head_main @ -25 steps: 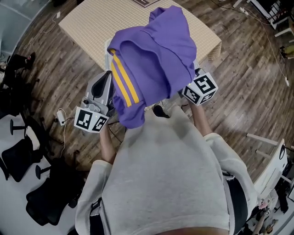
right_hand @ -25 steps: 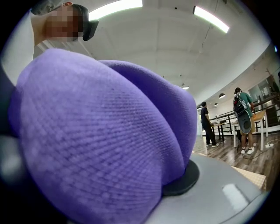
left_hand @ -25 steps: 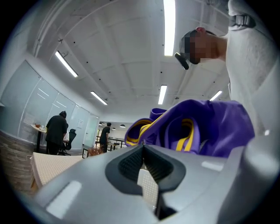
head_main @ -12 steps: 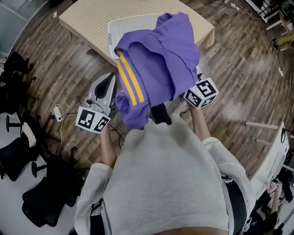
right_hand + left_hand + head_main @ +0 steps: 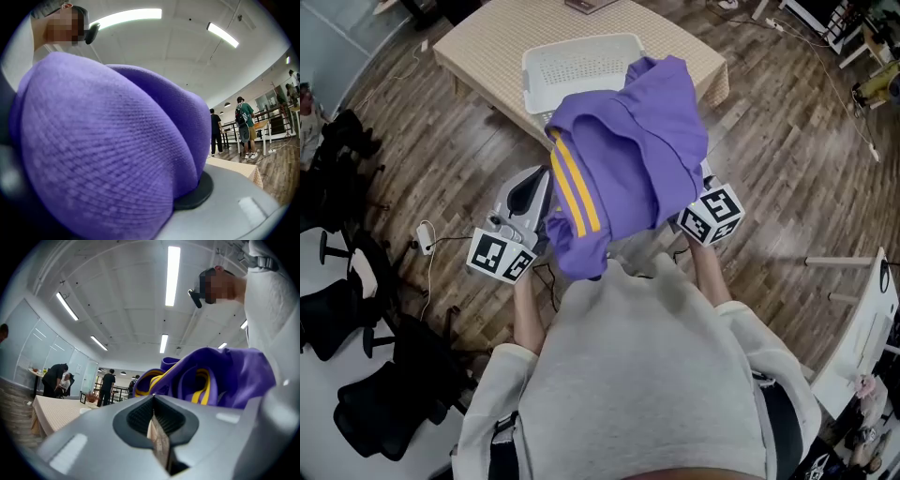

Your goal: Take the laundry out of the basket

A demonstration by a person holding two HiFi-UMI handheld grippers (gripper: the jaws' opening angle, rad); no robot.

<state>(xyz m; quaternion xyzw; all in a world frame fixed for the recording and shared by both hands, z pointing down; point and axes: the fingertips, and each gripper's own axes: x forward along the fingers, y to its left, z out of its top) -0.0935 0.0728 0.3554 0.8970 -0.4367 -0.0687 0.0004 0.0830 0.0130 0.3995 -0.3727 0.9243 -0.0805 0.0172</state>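
Purple garment [image 5: 628, 155] held clear of basket [image 5: 572, 70] by right hand-held gripper [image 5: 194, 192], left hand-held gripper [image 5: 154, 420] closed; set-down judged next.

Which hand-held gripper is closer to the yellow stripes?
The left hand-held gripper: the yellow stripes hang beside it. The right hand-held gripper has only plain purple cloth.

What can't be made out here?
Head view: the purple garment hides the basket's near rim and part of its inside.
Left gripper view: the pale strip between the left gripper's shut fingers is too unclear to identify.
Right gripper view: the garment buries the right gripper's fingers except one pad.
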